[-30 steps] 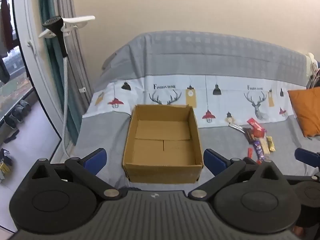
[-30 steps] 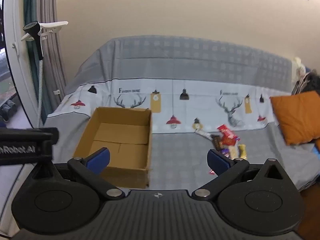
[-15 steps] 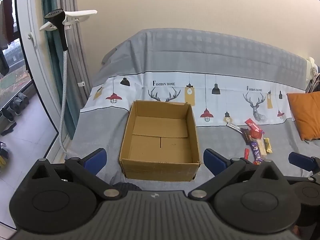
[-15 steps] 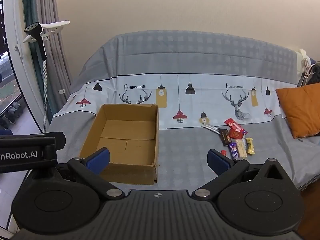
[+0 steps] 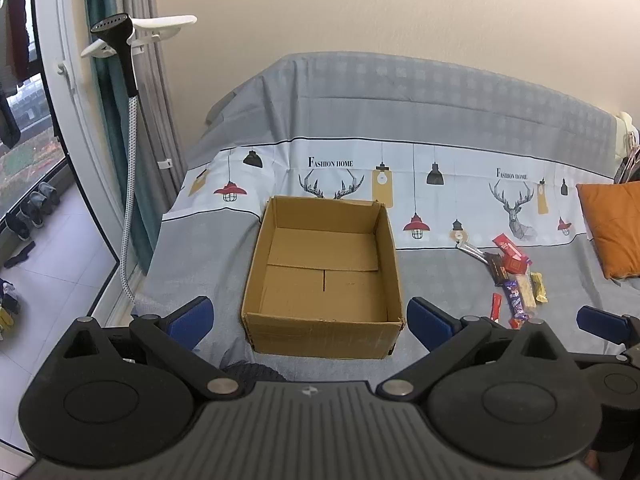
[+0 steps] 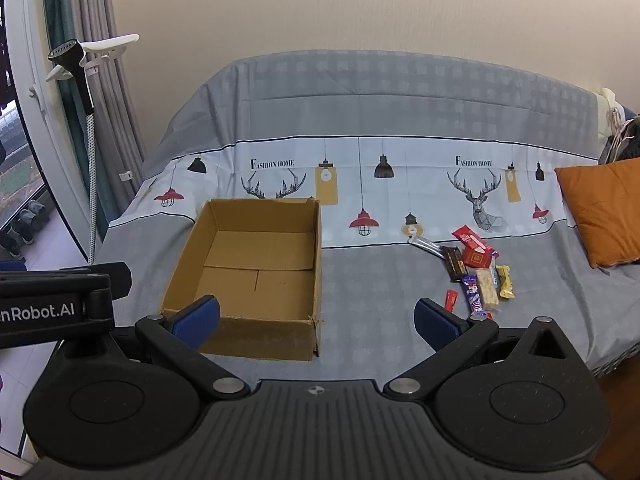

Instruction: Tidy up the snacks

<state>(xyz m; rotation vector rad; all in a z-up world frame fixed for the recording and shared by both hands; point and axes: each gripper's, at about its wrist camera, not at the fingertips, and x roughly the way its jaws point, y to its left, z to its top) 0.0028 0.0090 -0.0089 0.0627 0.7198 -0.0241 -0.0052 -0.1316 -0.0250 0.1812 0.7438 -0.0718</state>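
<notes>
Two grippers, both released with jaws spread wide and nothing held: left gripper [image 5: 308, 318] sits in front of the box, right gripper [image 6: 316, 318] hangs beside it, slightly toward the snacks.

Next out, the cardboard box [image 6: 256, 264] sits on the grey bed cover [image 6: 368, 292], open top, nothing inside that I can see. Near wall is low and a bit ragged at the right corner.

Right of the box, well apart from it, is the snack pile [image 6: 476, 272]: a red stick [image 6: 451, 300] nearest me, then a purple bar [image 6: 473, 294], a pale bar [image 6: 489, 288], a yellow wrapper [image 6: 505, 280], a dark bar [image 6: 454, 262], red packs [image 6: 476, 246] behind. Several touch or overlap.

My read: nothing moved yet, first pick is pending. I'd take the red stick with the right gripper since it lies alone at the near edge. Come down with jaws across its short side, avoid pinching the cover. Soft bedding will give, so press lightly. Drop over the box middle, not the rim.

Orange pillow [image 6: 600, 212] is far right, out of the path.
</notes>
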